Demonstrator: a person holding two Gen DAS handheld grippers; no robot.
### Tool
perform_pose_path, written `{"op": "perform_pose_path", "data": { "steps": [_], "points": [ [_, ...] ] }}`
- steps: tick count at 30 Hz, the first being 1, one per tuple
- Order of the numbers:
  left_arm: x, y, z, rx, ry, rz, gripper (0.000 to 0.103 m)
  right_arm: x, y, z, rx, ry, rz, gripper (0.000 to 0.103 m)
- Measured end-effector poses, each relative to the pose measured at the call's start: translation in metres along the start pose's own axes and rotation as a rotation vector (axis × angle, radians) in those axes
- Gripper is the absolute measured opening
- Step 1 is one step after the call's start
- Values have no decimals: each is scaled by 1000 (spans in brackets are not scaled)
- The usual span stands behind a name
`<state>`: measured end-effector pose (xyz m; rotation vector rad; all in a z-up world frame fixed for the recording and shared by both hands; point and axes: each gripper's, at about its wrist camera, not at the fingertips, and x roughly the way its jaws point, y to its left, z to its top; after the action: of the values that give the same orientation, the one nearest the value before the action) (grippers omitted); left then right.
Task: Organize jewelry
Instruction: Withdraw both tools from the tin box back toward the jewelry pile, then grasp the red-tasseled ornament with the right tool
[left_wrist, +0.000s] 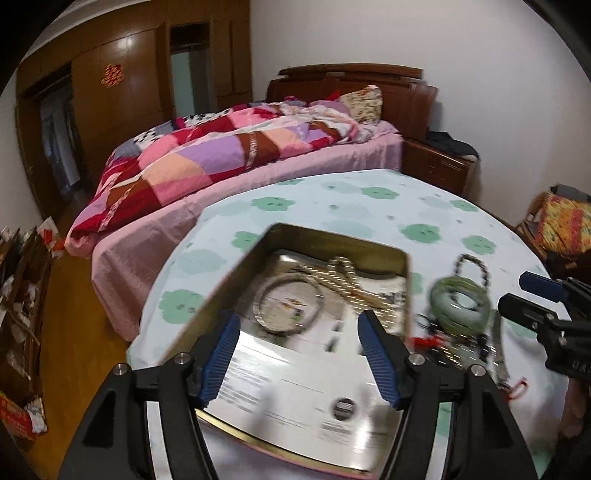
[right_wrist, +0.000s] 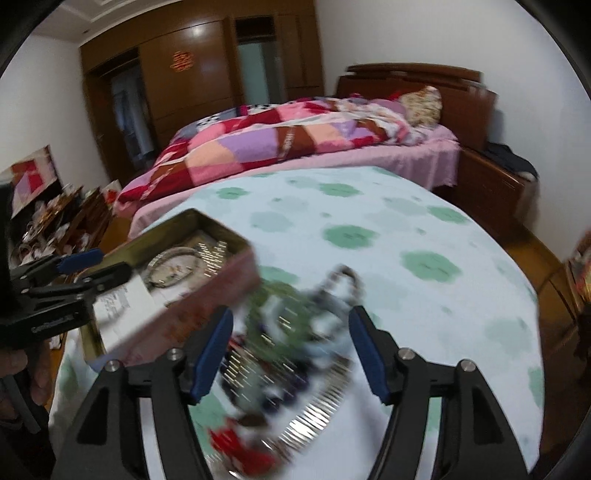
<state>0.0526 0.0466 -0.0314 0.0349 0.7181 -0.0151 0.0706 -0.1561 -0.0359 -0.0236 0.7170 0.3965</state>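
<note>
Left wrist view: the left tongs (left_wrist: 299, 328) stood spread wide and held nothing, poised above the near half of an open tin (left_wrist: 402, 266) on the desk (left_wrist: 332, 206). Inside the tin lay a silver bangle (left_wrist: 290, 308) and a pale beaded chain (left_wrist: 347, 275) over printed paper. Just beside the tin's right wall sat the loose pile: a green bangle (left_wrist: 461, 302), a dark bead bracelet (left_wrist: 471, 267), a metal band and small red pieces, too blurred to sort further. The right tongs (left_wrist: 517, 295) entered from the right edge, near that pile; their fingers appeared parted, with nothing between them.

Right wrist view: the right tongs (right_wrist: 291, 332) were spread, empty, directly over the jewelry pile (right_wrist: 291, 354), which was heavily blurred. The tin (right_wrist: 221, 280) lay to the left, close beside the pile, with the left tongs (right_wrist: 99, 264) over it, parted as well.

Assessment: the task appeared partly done; two pieces were in the tin, and the larger share remained on the desk.

Clearance: the far half of the desk was bare cloth, giving ample room. The bed (right_wrist: 332, 147) ran close along the desk's far-left edge. The pile sat toward the near edge, so pieces could be pushed off during a grasp.
</note>
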Motion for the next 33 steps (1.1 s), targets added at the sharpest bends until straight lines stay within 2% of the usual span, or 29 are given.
{"op": "perform_pose_path", "data": {
  "steps": [7,13,16,25,27,33],
  "points": [
    [-15,-33,-7,56,-8,-35,66,-14,-28,-29,49,41,-17,67],
    [-21,-58,-20,83,8,-107,66,-17,-41,-46,56,50,-38,67],
    [-18,-70,-23,117,18,-101,66,-16,-45,-52,70,54,-37,67],
    [-13,-55,-24,60,31,-82,66,-30,-16,-55,-30,6,60,67],
    [-11,-52,-26,48,38,-80,66,-26,-9,-57,-54,20,67,67],
    [-7,-53,-30,46,52,-83,66,-10,1,-64,-88,75,94,56]
  ]
}}
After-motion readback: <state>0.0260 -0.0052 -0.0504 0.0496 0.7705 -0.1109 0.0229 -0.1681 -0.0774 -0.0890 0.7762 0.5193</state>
